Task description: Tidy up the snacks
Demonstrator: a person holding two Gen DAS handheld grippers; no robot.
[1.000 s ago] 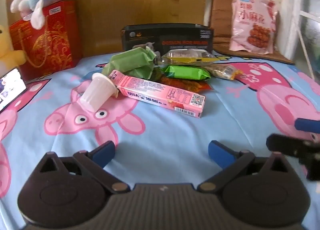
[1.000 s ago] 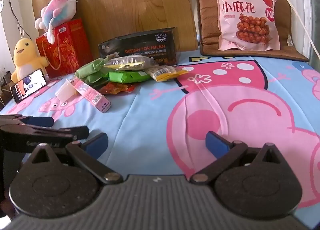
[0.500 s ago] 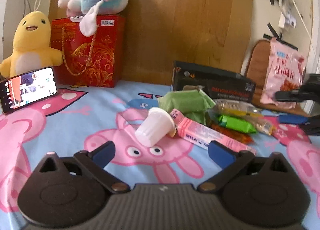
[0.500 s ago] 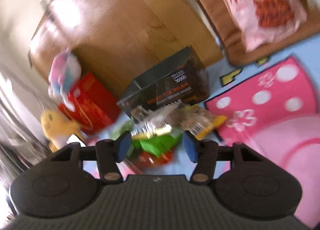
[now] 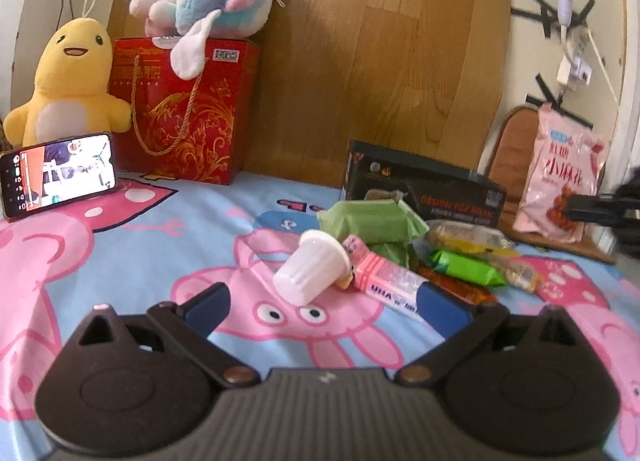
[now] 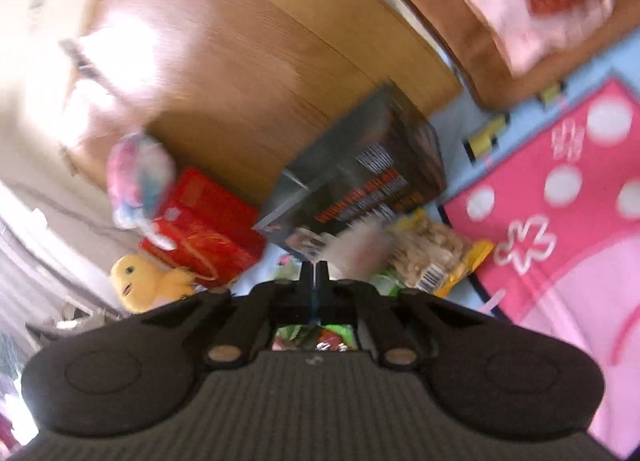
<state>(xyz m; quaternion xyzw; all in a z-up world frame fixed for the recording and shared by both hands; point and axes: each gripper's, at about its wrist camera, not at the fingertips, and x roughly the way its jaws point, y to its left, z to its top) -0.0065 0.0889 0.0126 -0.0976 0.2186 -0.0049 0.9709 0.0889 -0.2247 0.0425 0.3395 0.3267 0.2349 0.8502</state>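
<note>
Your left gripper (image 5: 324,303) has its jaws spread wide with nothing between them, hovering low over the cartoon bedsheet (image 5: 168,245). Just beyond its fingers lies a white cup (image 5: 310,271) on its side, touching a pink carton (image 5: 384,279) to its right. Behind those sits the snack pile: a pale green pack (image 5: 372,219), a bright green pack (image 5: 464,267) and a clear nut pack (image 5: 468,239), all in front of a black box (image 5: 424,195). Far left stand a phone (image 5: 58,173), a yellow duck (image 5: 70,79) and a red bag (image 5: 188,109).

Your right gripper (image 6: 315,273) is fully closed on nothing, its tips pointing at the box (image 6: 360,181) above the blurred pile.
</note>
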